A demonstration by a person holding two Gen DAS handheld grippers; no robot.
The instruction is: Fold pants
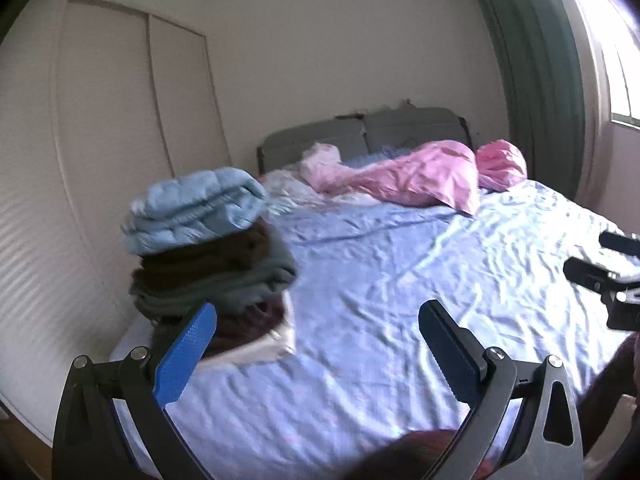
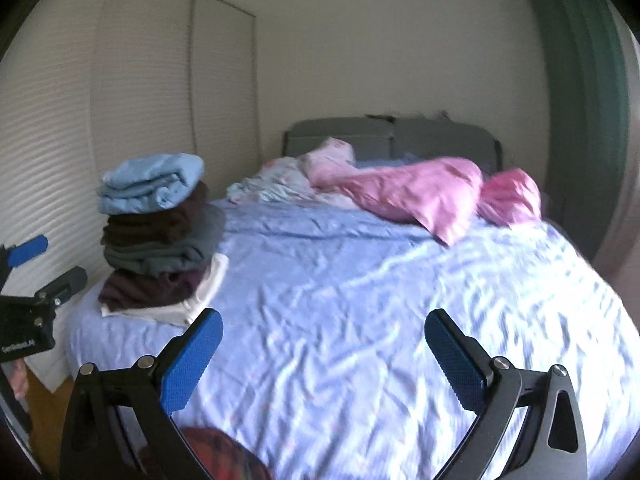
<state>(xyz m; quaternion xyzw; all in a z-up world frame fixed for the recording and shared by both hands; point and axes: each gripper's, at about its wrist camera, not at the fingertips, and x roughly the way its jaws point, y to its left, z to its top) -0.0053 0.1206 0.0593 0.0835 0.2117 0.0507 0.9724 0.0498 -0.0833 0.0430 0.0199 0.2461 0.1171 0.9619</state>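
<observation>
Both your tongs, left and right, gape empty. The reddish plaid pants bunch at the bed's near edge; reach down and spread them flat.

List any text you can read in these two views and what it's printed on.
White print on the black body of the left tool, at the left edge of the right wrist view: too blurred to read with confidence.
Stack of folded clothes: no labels visible.
Bedsheet, pink pillows, headboard: no text.
</observation>
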